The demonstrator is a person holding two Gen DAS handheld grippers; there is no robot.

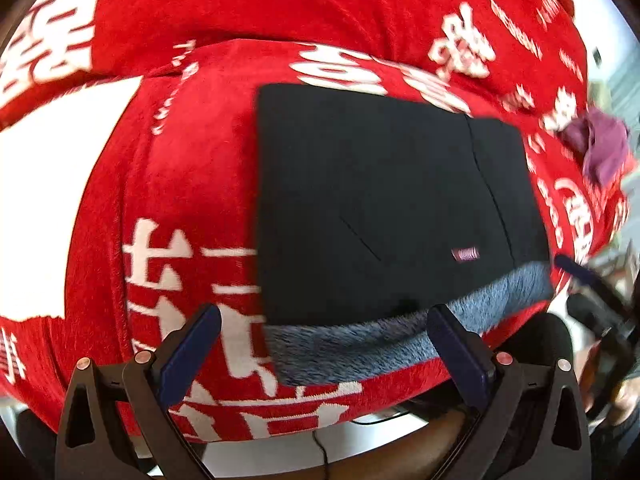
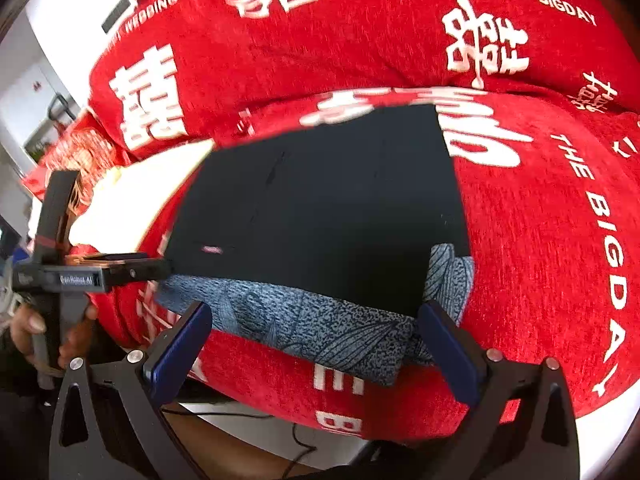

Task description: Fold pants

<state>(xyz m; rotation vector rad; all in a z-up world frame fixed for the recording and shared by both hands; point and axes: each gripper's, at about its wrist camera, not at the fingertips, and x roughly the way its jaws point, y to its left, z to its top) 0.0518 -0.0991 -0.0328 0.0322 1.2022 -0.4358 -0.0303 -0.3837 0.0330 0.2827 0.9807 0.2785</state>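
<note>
The black pants (image 1: 384, 200) lie folded into a flat rectangle on a red blanket (image 1: 192, 160), with a small pink label (image 1: 465, 255) near the front. The pants rest on a grey-blue patterned cloth (image 1: 380, 340) that sticks out at the front edge. My left gripper (image 1: 324, 316) is open and empty, its jaws straddling the front edge of the cloth. In the right wrist view the pants (image 2: 320, 208) lie over the patterned cloth (image 2: 340, 328). My right gripper (image 2: 316, 312) is open and empty just in front of it. The left gripper (image 2: 132, 268) shows at the pants' left edge.
The red blanket (image 2: 540, 220) with white lettering covers a rounded sofa-like surface and its back. A purple cloth (image 1: 600, 148) lies at the far right. A white patch (image 1: 52, 208) lies on the left. A cable (image 2: 296, 452) lies on the floor below.
</note>
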